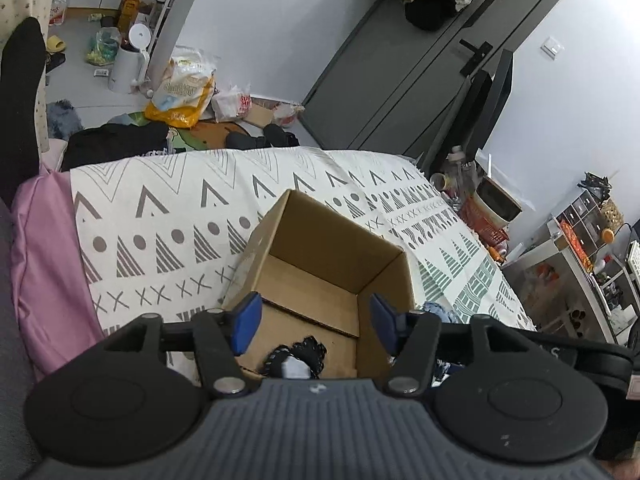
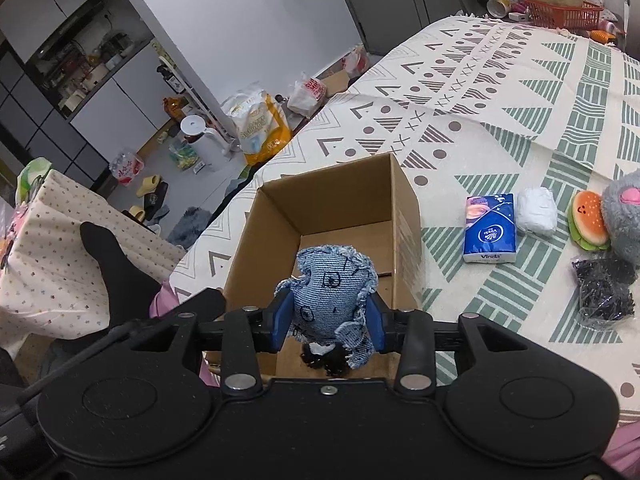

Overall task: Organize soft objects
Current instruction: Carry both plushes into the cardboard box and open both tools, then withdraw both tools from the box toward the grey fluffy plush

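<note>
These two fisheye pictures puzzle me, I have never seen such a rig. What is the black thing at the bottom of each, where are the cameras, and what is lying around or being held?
No robot here: a person holds a hand-held tool in each hand, with a camera on each looking forward along its two blue fingers. The black body at the bottom is the tool itself.

In the left wrist view, the left tool is open and empty above a cardboard box on a patterned bedspread. A black and white item lies in the box.

In the right wrist view, the right tool grips a denim toy over the same box. To its right lie a tissue pack, a white bundle, a burger toy, a grey plush and a black bundle.
</note>
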Motion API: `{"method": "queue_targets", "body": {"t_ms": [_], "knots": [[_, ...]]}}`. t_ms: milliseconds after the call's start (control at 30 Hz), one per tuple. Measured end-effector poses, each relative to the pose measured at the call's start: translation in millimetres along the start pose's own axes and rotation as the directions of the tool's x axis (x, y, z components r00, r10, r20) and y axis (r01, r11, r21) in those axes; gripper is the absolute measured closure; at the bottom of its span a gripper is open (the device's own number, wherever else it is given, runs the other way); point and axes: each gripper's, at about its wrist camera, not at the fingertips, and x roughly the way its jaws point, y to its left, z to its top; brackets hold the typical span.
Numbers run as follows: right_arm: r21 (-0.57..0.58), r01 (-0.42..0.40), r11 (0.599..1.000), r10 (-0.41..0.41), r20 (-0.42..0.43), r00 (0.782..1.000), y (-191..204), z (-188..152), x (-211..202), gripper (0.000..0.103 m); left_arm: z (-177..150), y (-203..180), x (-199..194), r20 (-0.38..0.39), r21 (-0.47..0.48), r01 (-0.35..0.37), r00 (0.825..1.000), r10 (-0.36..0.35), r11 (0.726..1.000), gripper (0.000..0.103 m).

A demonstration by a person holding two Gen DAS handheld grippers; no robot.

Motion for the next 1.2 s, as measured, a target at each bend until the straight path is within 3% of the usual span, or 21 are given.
{"method": "queue_targets", "body": {"t_ms": [167,233,333,500,633,833,1200], "knots": [[-0.003,-0.002,1.000,0.002,-0.009,1.000,-0.3,1.2,3.0,0.060,-1.7,-2.8,3.0,-0.007,0.009,-0.018,1.000,0.018,1.000,0.034],[-0.002,0.008,1.000,-0.008,-0.014,1.000,-1.5,1.3,3.2,0.047,-2.7,-3.2,4.6,-0.014,0.013,-0.032,0.999,0.032,0.999,0.030],[0.006,0.020,1.000,-0.020,-0.012,1.000,-6.5,1.3,-3.5,0.038,-2.9,-3.7,4.4,-0.014,0.016,-0.051,0.999,0.051,0.999,0.027],[-0.003,0.047,0.999,-0.047,0.003,0.999,-22.8,2.0,-25.4,0.027,-3.7,-14.3,3.4,-0.032,0.013,-0.079,0.996,0.080,0.997,0.026],[0.000,0.073,0.997,-0.073,0.027,0.997,-44.5,0.8,-48.1,0.021,-10.7,-37.0,2.7,-0.047,0.073,-0.060,0.997,0.063,0.996,0.026],[0.017,0.123,0.992,-0.124,0.026,0.992,-80.9,-1.0,-74.9,0.019,-24.0,-70.2,4.6,-0.079,0.143,-0.031,0.996,0.043,0.989,0.026],[0.077,0.112,0.991,-0.118,0.086,0.989,-140.7,-1.9,-120.7,0.015,-40.3,-123.6,3.6,-0.104,0.225,0.003,0.994,0.021,0.974,0.026]]}}
